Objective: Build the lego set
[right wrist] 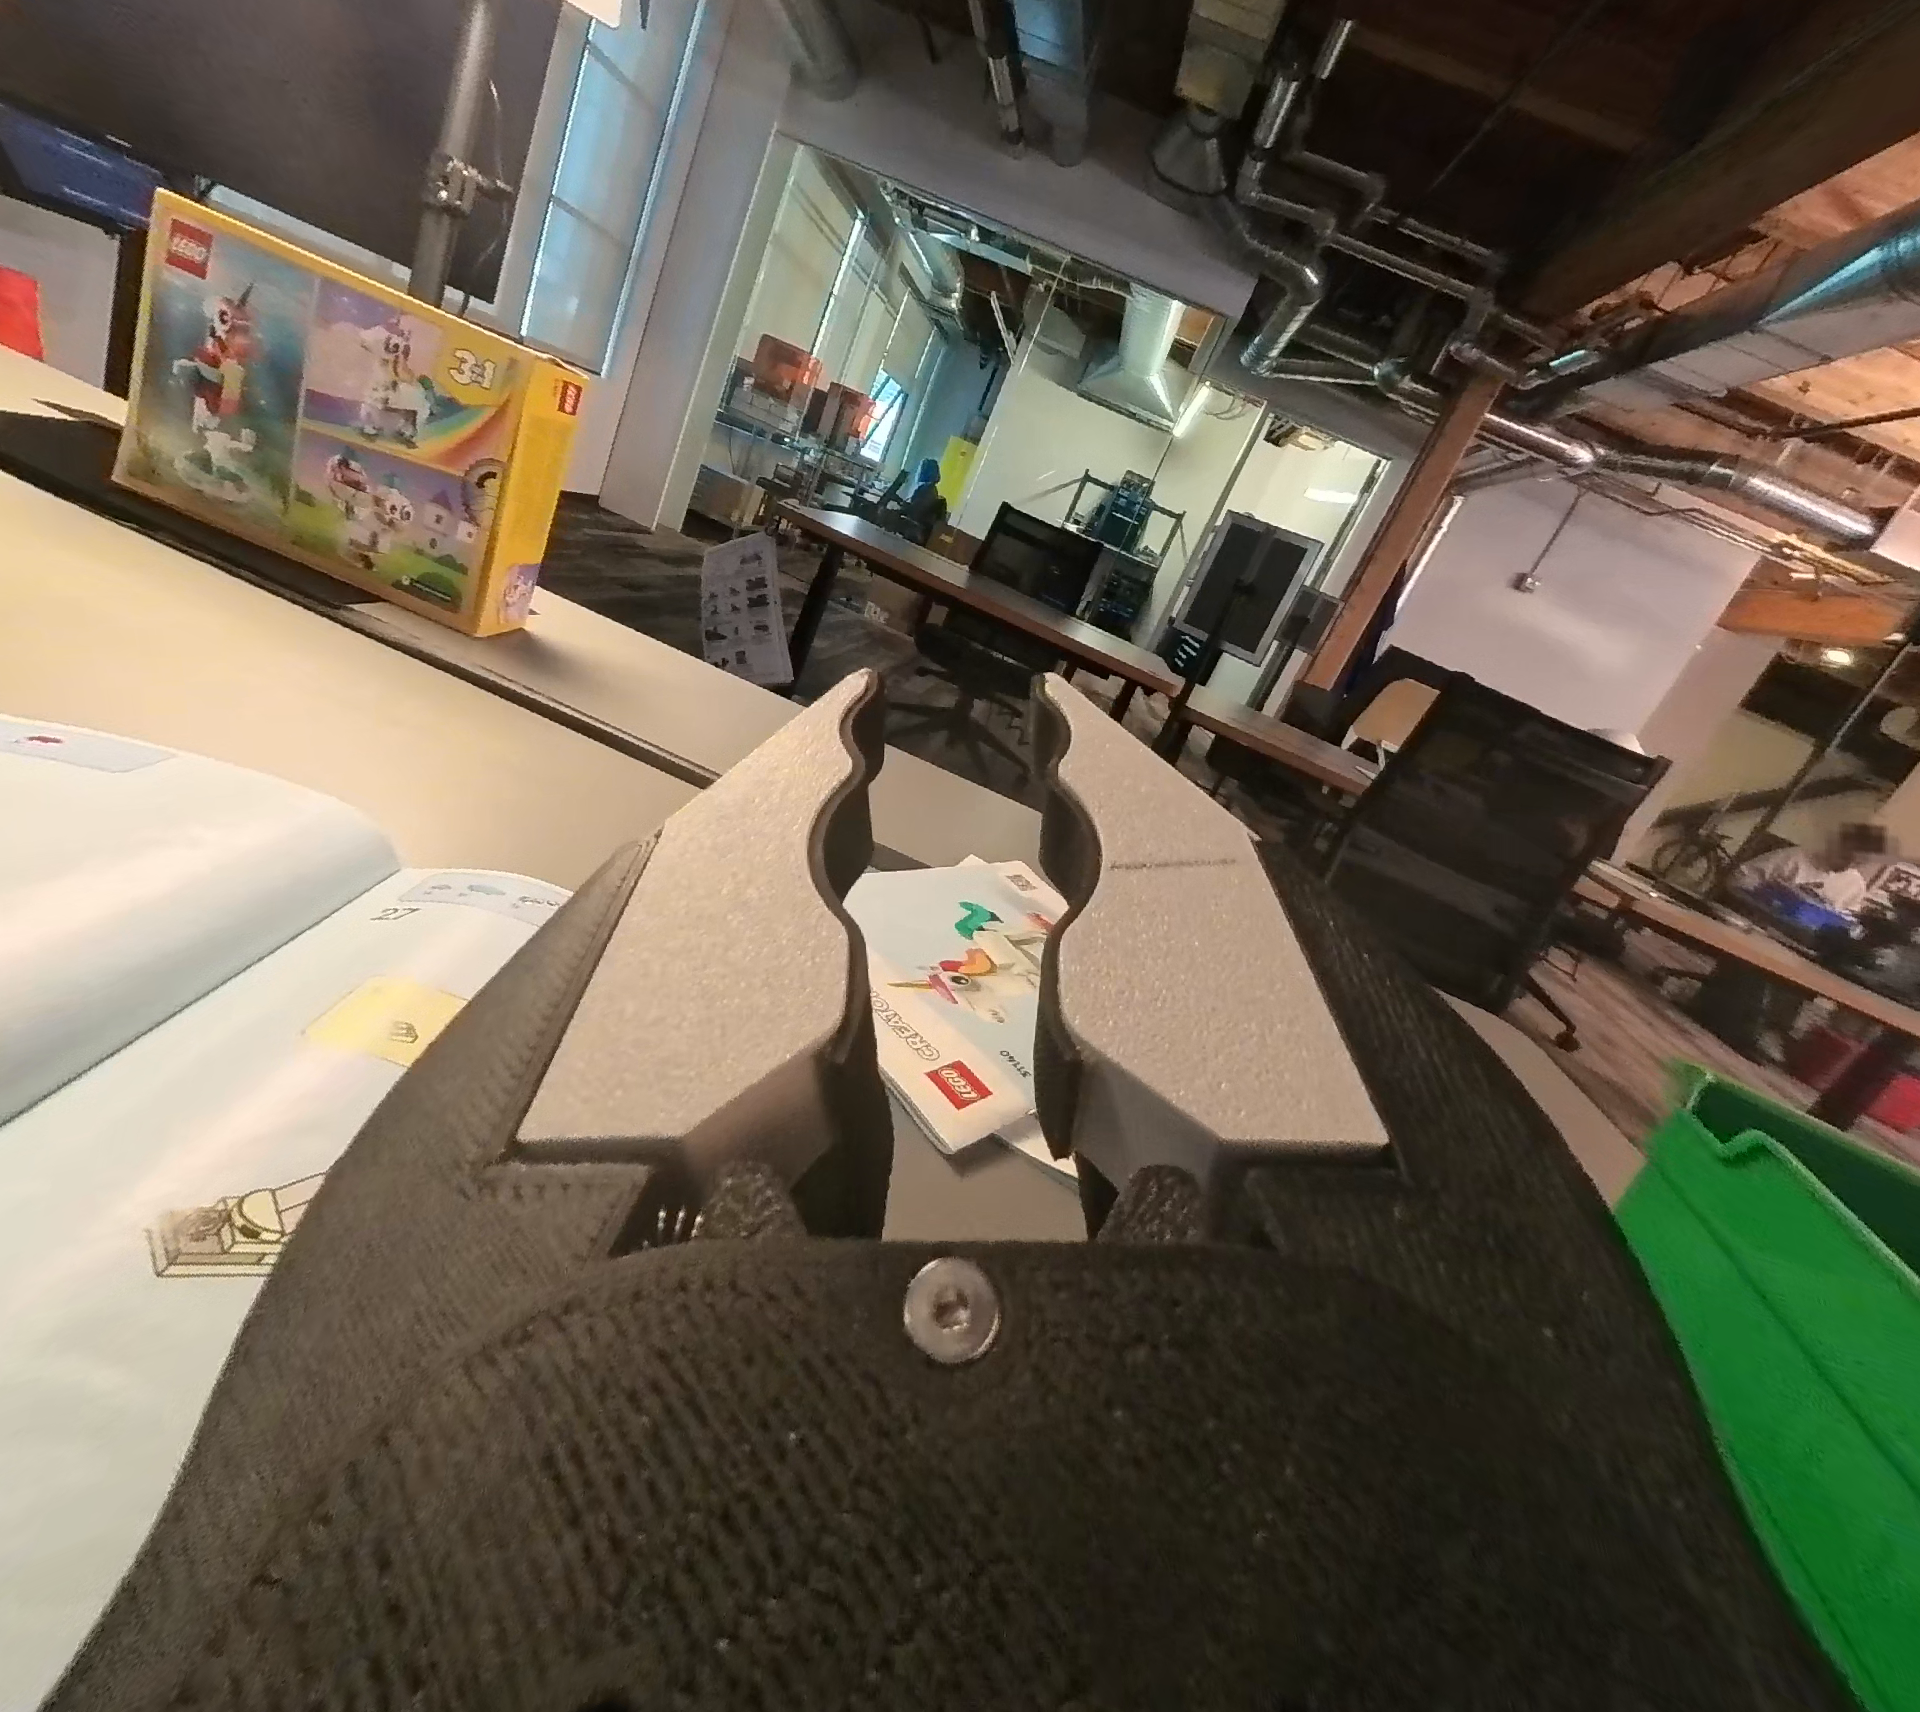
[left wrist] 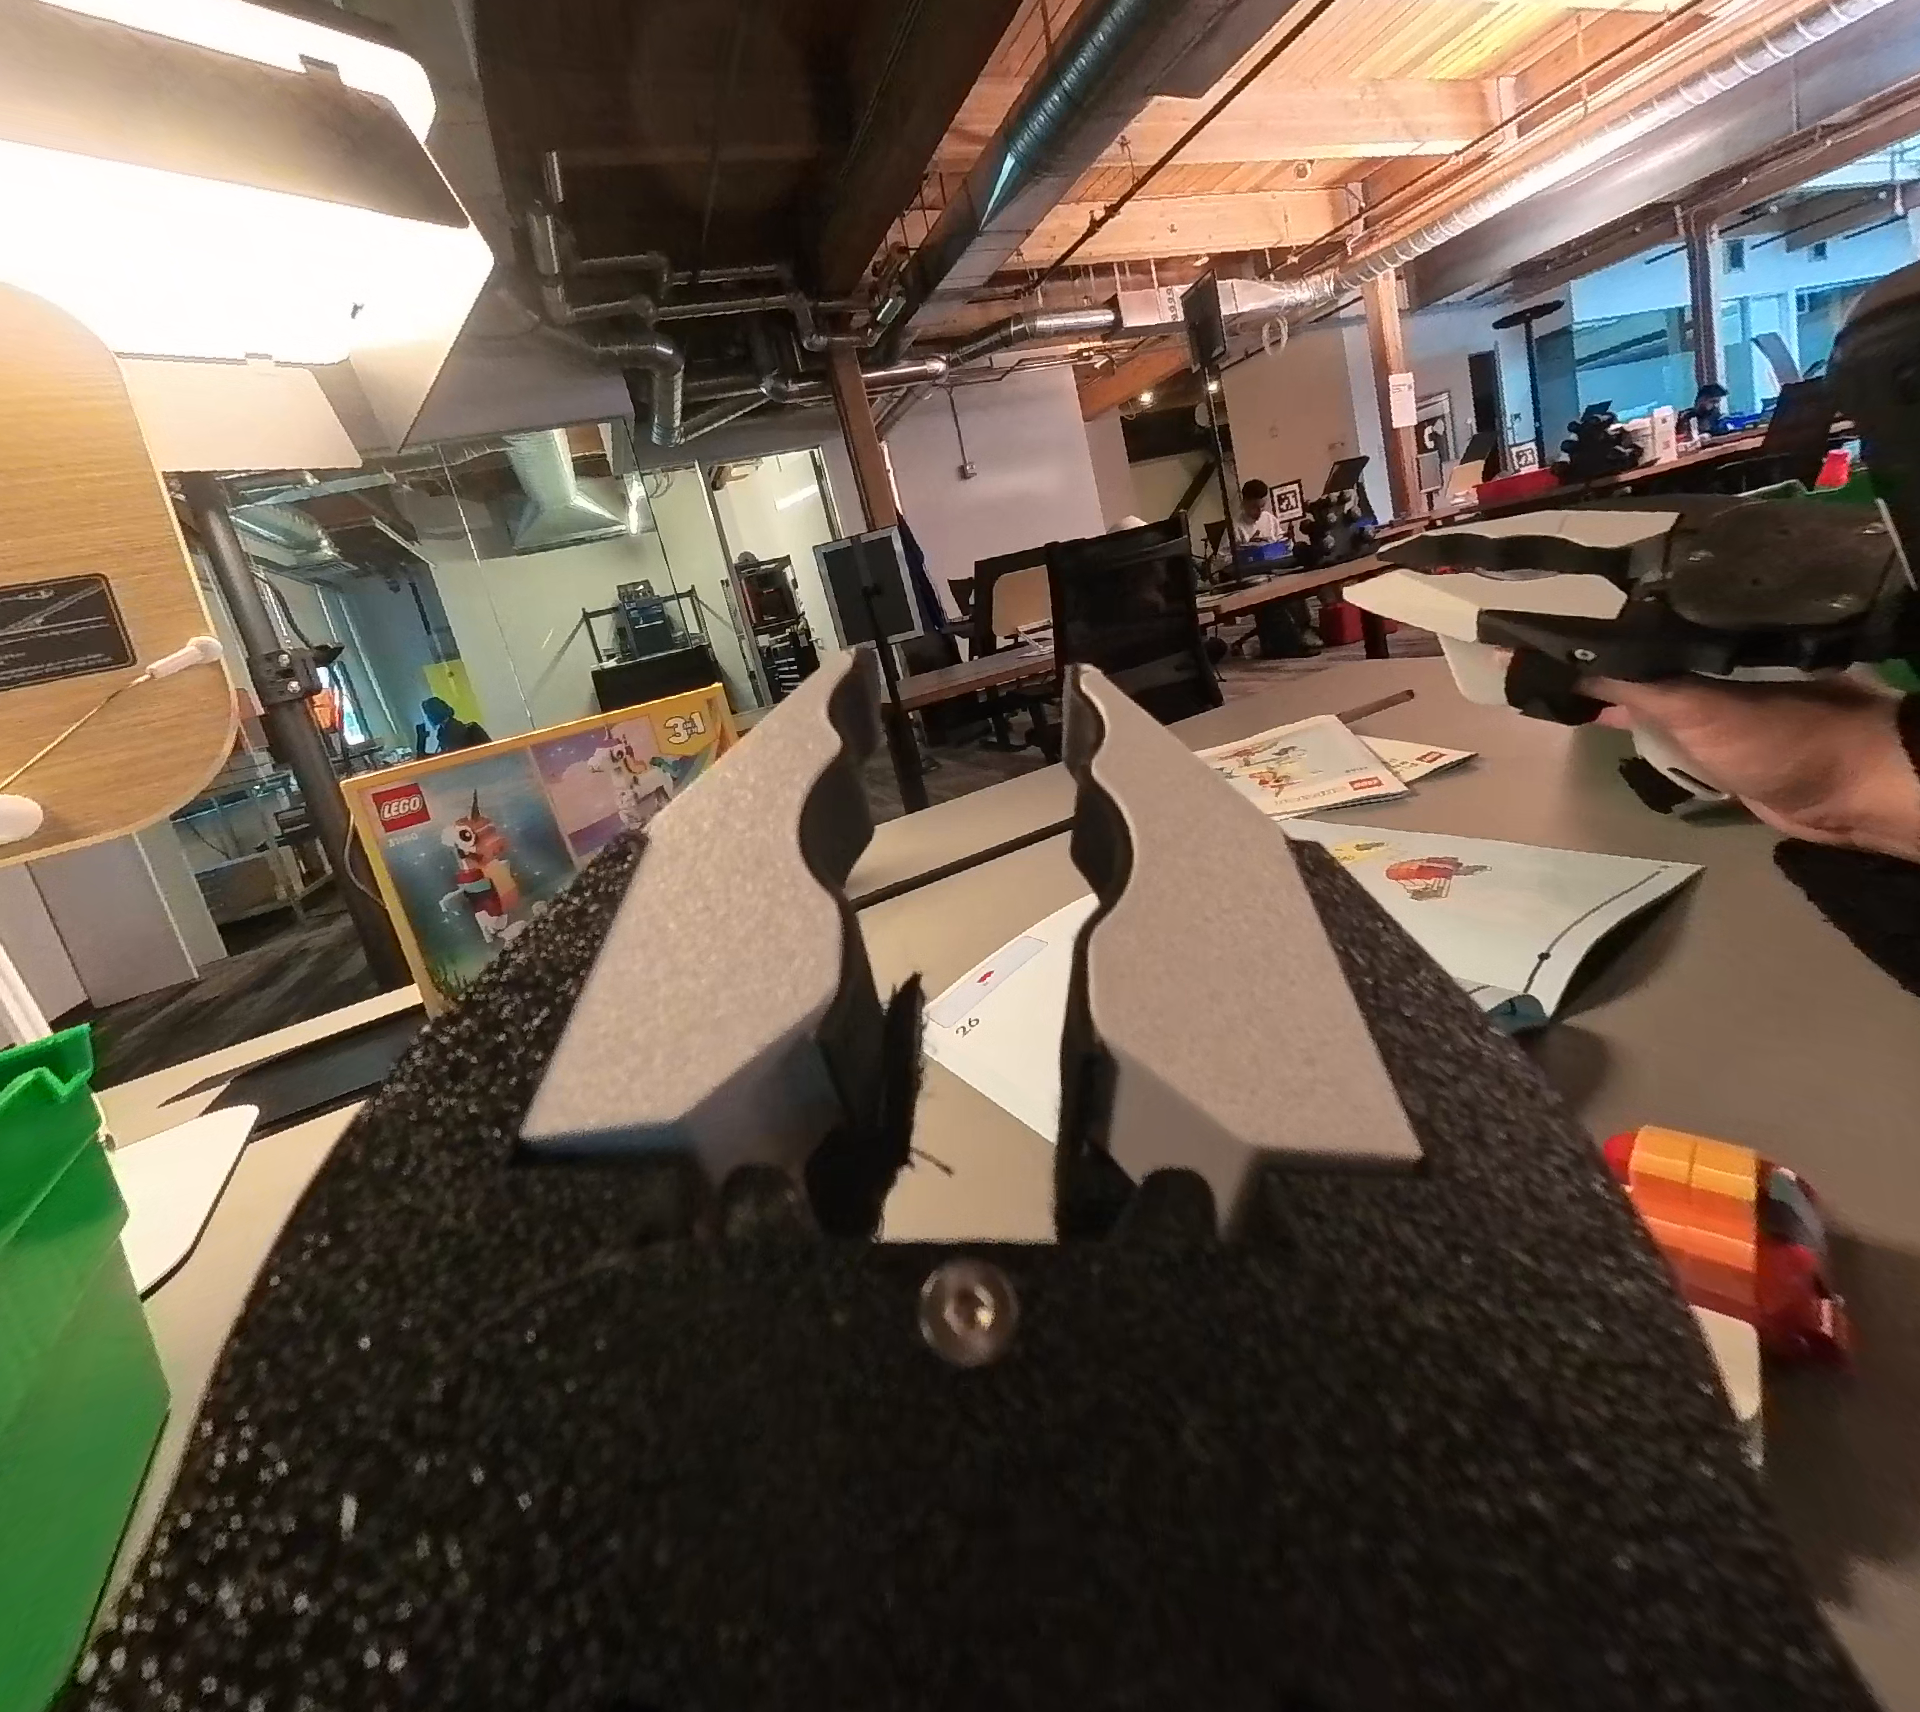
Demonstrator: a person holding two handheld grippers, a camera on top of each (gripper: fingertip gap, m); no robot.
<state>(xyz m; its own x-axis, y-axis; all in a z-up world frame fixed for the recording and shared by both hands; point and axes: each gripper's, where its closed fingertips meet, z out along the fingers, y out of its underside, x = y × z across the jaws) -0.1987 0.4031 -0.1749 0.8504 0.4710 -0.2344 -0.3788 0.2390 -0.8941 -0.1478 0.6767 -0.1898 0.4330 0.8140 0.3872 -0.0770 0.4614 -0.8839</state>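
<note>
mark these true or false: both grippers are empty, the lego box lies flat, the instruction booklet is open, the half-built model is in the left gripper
1. Both the left gripper and the right gripper are empty: true.
2. The lego box lies flat: false, it stands upright on the table.
3. The instruction booklet is open: true.
4. The half-built model is in the left gripper: false, it sits on the table beside that gripper.

Blurred brick model (left wrist: 1725, 1247), partly behind claw.
</note>
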